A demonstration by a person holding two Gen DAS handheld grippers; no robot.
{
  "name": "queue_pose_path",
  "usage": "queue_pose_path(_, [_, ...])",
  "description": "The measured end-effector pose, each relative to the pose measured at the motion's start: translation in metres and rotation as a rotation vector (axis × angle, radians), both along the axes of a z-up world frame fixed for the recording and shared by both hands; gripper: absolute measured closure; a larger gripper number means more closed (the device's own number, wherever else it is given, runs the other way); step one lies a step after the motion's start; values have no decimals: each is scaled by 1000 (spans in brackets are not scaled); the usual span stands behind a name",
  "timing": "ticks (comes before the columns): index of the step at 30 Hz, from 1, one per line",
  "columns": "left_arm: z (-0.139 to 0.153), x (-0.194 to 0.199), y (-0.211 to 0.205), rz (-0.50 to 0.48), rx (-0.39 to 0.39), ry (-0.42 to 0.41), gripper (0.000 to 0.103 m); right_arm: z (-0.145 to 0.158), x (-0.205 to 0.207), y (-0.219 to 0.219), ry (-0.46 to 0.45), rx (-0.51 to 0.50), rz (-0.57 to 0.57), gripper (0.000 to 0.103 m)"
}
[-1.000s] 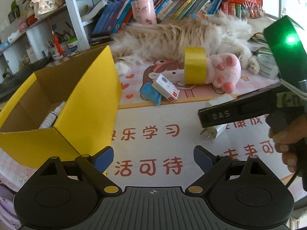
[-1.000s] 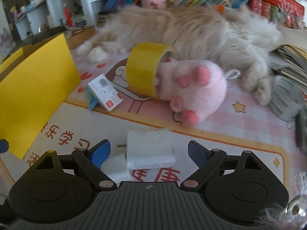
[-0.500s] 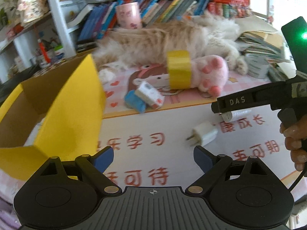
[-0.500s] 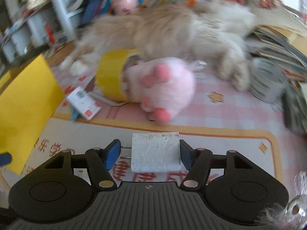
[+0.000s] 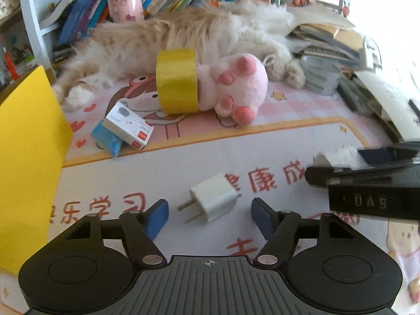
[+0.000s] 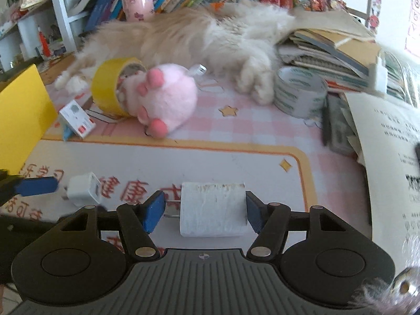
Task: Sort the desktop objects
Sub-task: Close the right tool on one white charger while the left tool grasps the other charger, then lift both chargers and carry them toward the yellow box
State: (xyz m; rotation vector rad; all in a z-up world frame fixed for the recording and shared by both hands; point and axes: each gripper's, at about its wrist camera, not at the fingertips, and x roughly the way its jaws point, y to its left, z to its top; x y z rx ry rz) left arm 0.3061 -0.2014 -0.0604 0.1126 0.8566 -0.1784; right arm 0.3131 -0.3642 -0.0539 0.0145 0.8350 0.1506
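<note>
The left gripper (image 5: 210, 214) is closing its jaws around a small white plug charger (image 5: 214, 200), not pressing it yet. The right gripper (image 6: 204, 208) squeezes a scuffed white block (image 6: 213, 208), low in the frame. A yellow cardboard box (image 5: 26, 141) stands at the left edge, beyond both.
</note>
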Motion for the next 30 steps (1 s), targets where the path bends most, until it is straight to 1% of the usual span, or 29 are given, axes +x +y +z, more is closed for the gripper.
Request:
queue_pose_path(2, [0,1,-1,-1,-9,-3,39,-2,-1,-4,3,2,-13,41])
queue_pose_path(4, [1,3,-3,1,-14,-4,43,-2,-1,-6,1,-2,3,41])
queue_pose_path(6, [1,4,-2,2,-16,-9,46,-3,-3,-6,0,-8,15,41])
queue_pose_path(8, [0,4,-2,4,-15,-17,52,-5,-2,-7,11,-8,16,40])
queue_pose_path(9, [1,3,-1,4,-17,-22,57,-6,-3,-7,15,-7,15,40])
queue_pose_path(13, [2,2,1,4,-20,-17,58,-7,-5,-3,7,-41,40,40])
queue_pose_path(16, [7,-2,8,35,-54,-15,58,-7,-5,-3,5,-52,52,40])
queue_pose_path(22, [32,-19,21,48,-93,-75,58,-8,-5,-2,1,-60,62,40])
queue_pose_path(25, [43,-27,25,53,-103,-107,58,-8,-5,-2,0,-59,62,41])
queue_pose_path(30, [56,-39,31,63,-107,-135,58,-5,-6,-3,7,-47,49,41])
